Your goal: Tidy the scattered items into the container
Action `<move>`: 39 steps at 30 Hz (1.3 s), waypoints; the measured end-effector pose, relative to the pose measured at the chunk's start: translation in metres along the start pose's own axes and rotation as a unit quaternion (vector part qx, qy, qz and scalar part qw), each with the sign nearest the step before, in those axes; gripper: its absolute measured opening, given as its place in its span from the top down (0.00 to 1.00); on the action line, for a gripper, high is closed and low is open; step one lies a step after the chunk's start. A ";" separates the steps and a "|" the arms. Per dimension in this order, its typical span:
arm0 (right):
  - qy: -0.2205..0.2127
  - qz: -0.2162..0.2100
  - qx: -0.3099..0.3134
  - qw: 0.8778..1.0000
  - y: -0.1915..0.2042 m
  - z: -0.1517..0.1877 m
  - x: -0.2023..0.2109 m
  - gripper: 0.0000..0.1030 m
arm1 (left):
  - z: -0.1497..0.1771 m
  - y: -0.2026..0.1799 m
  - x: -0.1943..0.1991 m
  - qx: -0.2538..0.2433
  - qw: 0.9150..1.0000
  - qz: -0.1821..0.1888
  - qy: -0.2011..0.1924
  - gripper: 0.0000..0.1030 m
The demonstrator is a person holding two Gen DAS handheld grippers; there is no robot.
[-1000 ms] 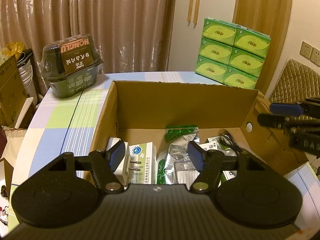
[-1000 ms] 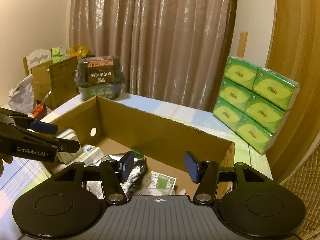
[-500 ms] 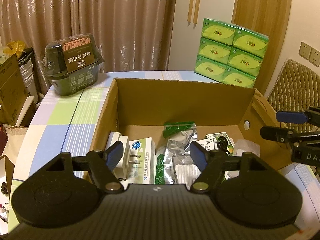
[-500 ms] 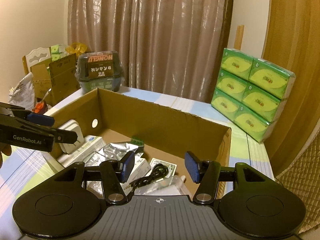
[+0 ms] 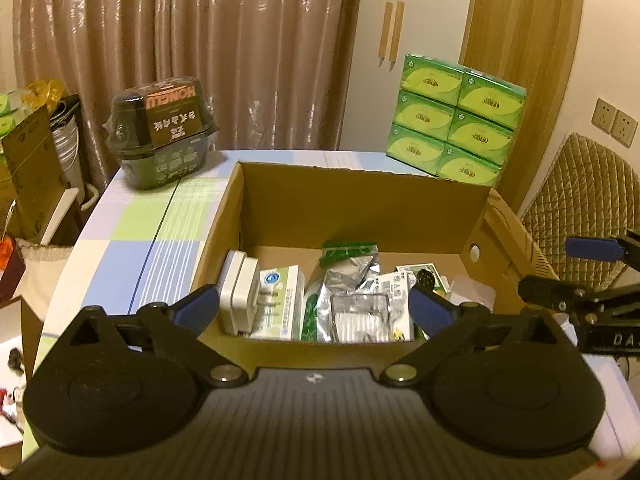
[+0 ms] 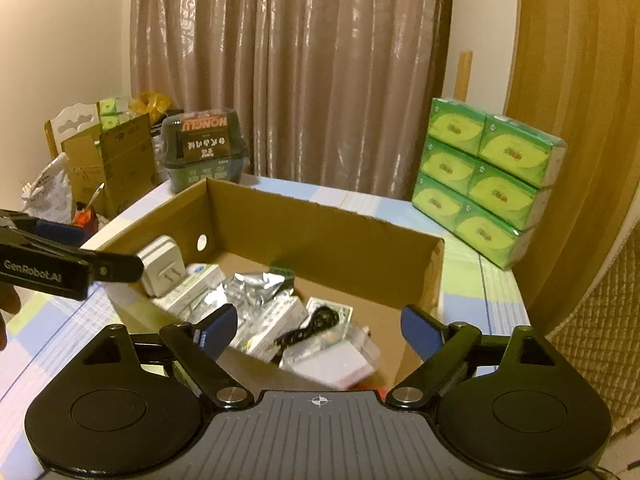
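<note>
With both my left gripper and right gripper spread wide and empty, I judge I should scan around the cardboard box at twelve o'clock, where the items lie, for strays.

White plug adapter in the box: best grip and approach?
Judging by its pose, pinch the white plug adapter across its flat faces from above: it stands on edge against the cardboard box left wall, prongs toward the medicine carton, top exposed.

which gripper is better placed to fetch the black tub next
Left. The black tub stands on the table beyond the cardboard box's left side, where the open, empty left gripper is; the right gripper would cross the box.
</note>
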State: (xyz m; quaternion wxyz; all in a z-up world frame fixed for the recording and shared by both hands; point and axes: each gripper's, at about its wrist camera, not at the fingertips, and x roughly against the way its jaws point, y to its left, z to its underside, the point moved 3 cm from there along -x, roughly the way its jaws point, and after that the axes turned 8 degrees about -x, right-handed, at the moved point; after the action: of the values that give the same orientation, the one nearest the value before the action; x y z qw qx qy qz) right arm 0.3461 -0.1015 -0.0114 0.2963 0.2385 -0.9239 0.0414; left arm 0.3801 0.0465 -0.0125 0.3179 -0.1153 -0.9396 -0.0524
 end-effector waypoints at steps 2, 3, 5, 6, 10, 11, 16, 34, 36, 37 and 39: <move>0.004 0.003 -0.004 1.000 0.000 0.004 0.009 0.09 | 0.002 -0.003 0.010 -0.003 1.000 -0.003 -0.003 0.02; 0.006 0.005 -0.008 1.000 0.000 0.006 0.014 0.04 | 0.003 -0.005 0.015 -0.004 1.000 -0.004 -0.005 0.02; 0.005 0.007 -0.019 1.000 -0.001 0.010 0.026 0.02 | 0.006 -0.007 0.026 0.001 1.000 -0.003 -0.006 0.01; 0.006 0.008 -0.024 1.000 -0.002 0.012 0.032 0.02 | 0.007 -0.008 0.031 0.004 1.000 -0.003 -0.005 0.01; 0.017 0.013 -0.046 0.999 -0.002 0.019 0.052 0.02 | 0.012 -0.013 0.054 0.004 1.000 -0.010 -0.013 0.01; 0.020 0.012 -0.051 0.998 -0.002 0.021 0.057 0.02 | 0.014 -0.014 0.060 0.008 1.000 -0.011 -0.013 0.01; 0.023 0.016 -0.061 0.998 0.000 0.030 0.084 0.02 | 0.021 -0.020 0.086 0.010 1.000 -0.026 -0.010 0.01; 0.030 0.029 -0.091 0.995 0.007 0.061 0.169 0.02 | 0.055 -0.056 0.170 0.034 0.998 -0.056 0.008 0.01; 0.030 0.030 -0.095 0.995 0.007 0.063 0.176 0.02 | 0.060 -0.059 0.177 0.042 0.998 -0.053 0.006 0.01; 0.030 0.031 -0.097 0.994 0.007 0.064 0.180 0.02 | 0.062 -0.061 0.180 0.044 0.998 -0.052 0.006 0.01; 0.032 0.031 -0.098 0.994 0.007 0.067 0.185 0.02 | 0.066 -0.065 0.188 0.046 0.998 -0.050 0.004 0.01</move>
State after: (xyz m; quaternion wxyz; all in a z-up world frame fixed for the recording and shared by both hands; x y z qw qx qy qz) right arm 0.1756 -0.1866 0.0395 0.3463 0.1777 -0.9206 -0.0325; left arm 0.1804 0.0291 0.0477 0.3232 -0.0529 -0.9445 -0.0255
